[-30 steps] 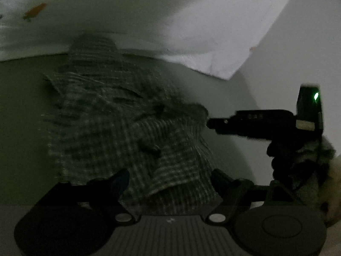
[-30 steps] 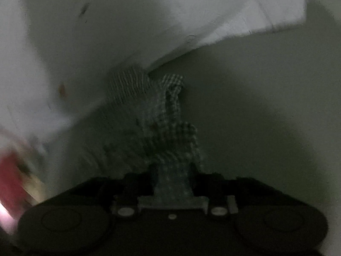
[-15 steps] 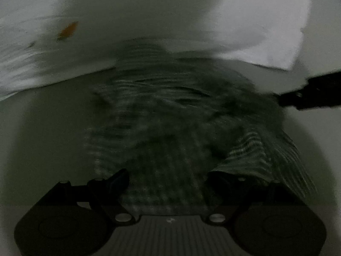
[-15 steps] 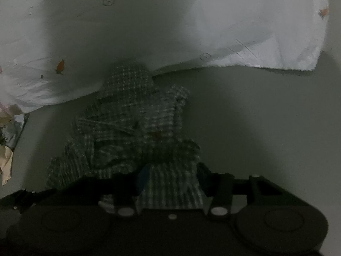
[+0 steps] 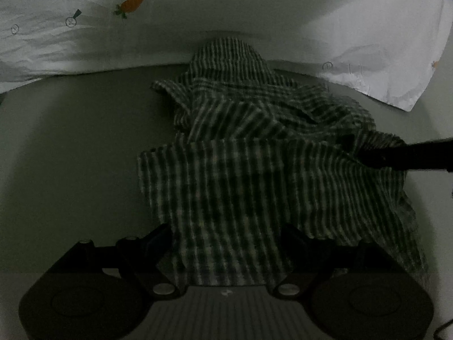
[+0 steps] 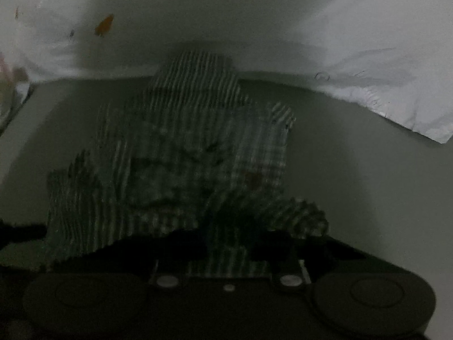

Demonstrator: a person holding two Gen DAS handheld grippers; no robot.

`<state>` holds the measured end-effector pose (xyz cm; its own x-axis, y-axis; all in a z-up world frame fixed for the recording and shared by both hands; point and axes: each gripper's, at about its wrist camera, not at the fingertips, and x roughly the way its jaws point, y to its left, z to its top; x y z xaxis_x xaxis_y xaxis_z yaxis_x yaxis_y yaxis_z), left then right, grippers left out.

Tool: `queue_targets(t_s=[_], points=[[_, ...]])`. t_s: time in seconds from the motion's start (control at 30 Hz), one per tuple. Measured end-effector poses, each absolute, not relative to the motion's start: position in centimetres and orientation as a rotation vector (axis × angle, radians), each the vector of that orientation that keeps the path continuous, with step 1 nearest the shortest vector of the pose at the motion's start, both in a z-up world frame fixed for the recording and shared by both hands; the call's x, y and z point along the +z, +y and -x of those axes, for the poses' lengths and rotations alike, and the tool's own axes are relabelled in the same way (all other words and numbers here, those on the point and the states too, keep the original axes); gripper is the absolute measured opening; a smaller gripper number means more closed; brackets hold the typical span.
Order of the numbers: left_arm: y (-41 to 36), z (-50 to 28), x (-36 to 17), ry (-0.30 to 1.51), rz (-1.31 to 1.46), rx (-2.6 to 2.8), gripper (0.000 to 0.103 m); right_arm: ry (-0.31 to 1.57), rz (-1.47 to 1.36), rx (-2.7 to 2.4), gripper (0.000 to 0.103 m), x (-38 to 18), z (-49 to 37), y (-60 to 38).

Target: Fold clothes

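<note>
Two grippers work one checked shirt heaped mid-bed, its far end touching the white carrot-print sheet. Right gripper has just been closing and now pinches a fold; left gripper, lower than a second ago, straddles the near hem, fingers spread. Spreading likely comes next.

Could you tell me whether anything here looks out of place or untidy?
Yes: the checked garment lies bunched in a rumpled heap instead of flat, its far end lying over the edge of the white carrot-print sheet. Nothing looks torn or spilled, though the dim light hides fine detail.
</note>
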<state>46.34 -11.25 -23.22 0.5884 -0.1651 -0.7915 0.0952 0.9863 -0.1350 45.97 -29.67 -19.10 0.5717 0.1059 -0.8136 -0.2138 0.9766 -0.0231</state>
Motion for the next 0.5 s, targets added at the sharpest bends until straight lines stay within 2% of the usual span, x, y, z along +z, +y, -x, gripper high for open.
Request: queue_targets(t_s=[0.37, 0.5], points=[[-11.5, -46.7, -24.1, 0.962, 0.088, -0.152, 0.086, 1.043, 0.156, 0.147, 0.021, -20.5, -41.7, -31.1], [-11.6, -46.7, -24.2, 0.967, 0.082, -0.155, 0.086, 0.993, 0.096, 0.122, 0.021, -20.0, -41.9, -31.7]])
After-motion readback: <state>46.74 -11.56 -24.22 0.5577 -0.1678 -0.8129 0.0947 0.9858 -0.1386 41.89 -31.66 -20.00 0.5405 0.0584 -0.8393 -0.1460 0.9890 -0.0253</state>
